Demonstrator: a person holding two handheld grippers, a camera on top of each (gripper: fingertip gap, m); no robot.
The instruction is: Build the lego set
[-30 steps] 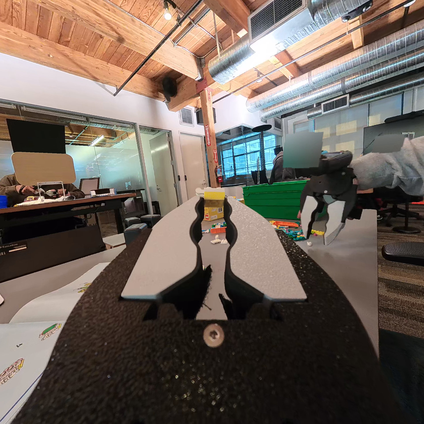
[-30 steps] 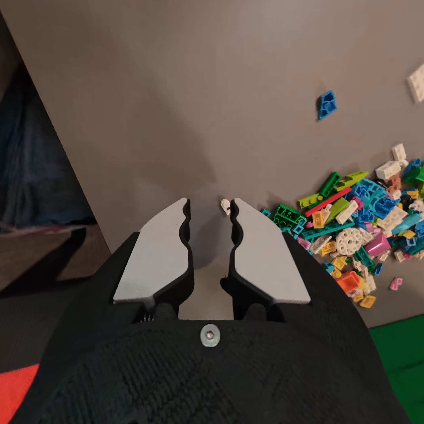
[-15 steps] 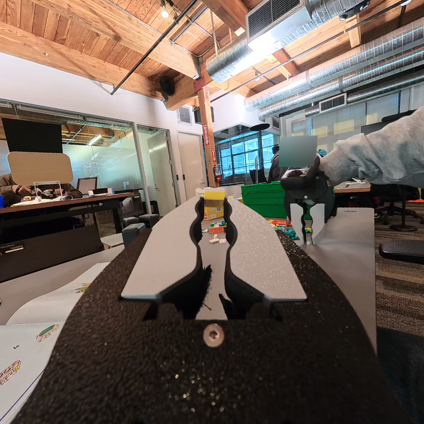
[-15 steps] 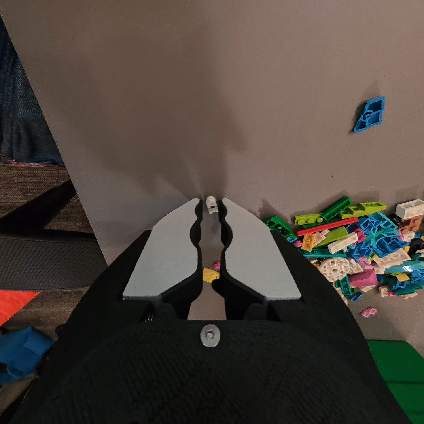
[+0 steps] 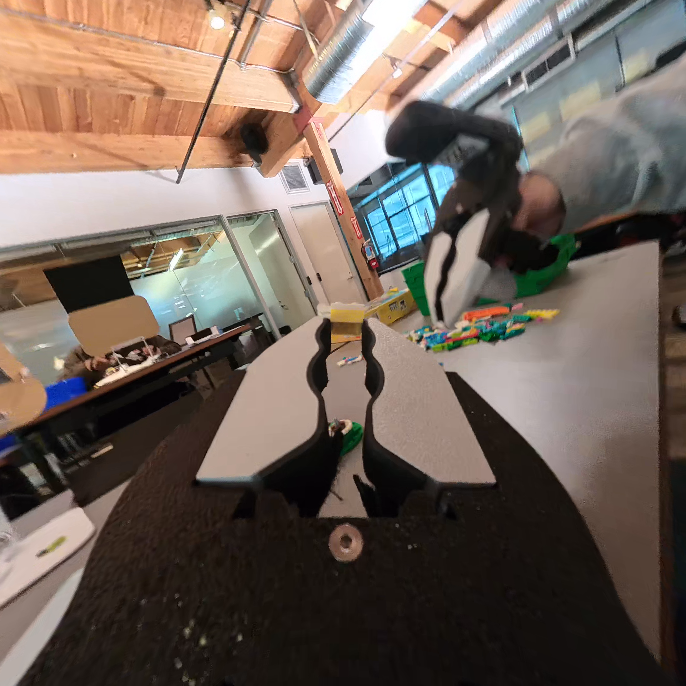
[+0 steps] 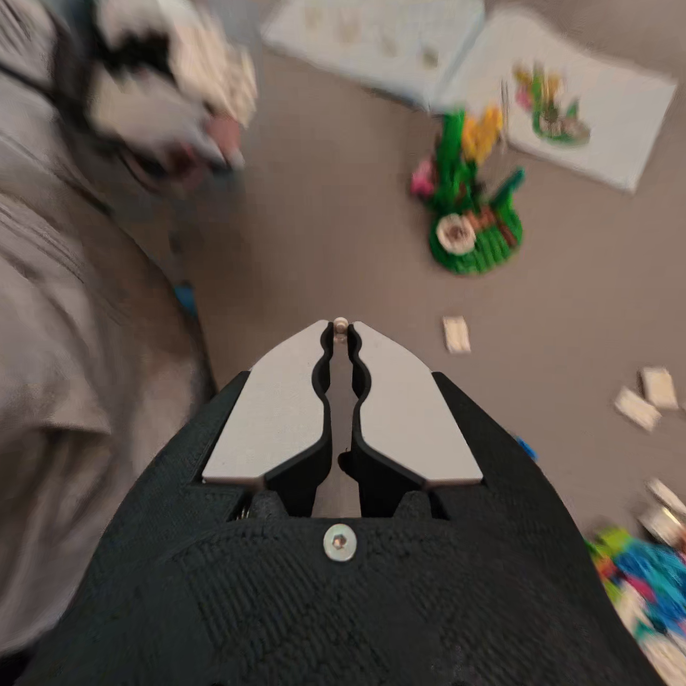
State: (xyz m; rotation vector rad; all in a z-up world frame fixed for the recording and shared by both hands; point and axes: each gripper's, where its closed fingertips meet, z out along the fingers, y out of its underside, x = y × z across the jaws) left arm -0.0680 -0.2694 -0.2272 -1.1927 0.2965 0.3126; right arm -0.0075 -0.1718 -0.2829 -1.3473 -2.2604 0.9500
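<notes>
My left gripper [image 5: 346,328] is shut on a small yellow brick with a white top [image 5: 346,314], held at the fingertips above the grey table [image 5: 557,371]. My right gripper [image 6: 339,334] is shut on a tiny white round piece [image 6: 339,324] that sticks out past the tips. It also shows in the left wrist view [image 5: 443,319], blurred, tips down near the brick pile [image 5: 479,330]. The green lego model with yellow and pink flowers [image 6: 475,208] stands ahead and to the right of my right gripper. Part of its base shows between my left fingers [image 5: 349,438].
An open instruction booklet [image 6: 557,92] lies behind the model. Loose white plates [image 6: 456,334] lie right of the right gripper, near the colourful pile [image 6: 638,586]. A green bin [image 5: 538,274] and a yellow box [image 5: 393,312] stand at the far end. A grey sleeve [image 6: 55,334] fills the left. The left gripper's tips are roughly 12 cm from the right gripper's.
My right gripper closed on the tiny white piece on the table, lifted it and swung toward the green model. My left gripper tilted and moved, keeping the yellow brick.
</notes>
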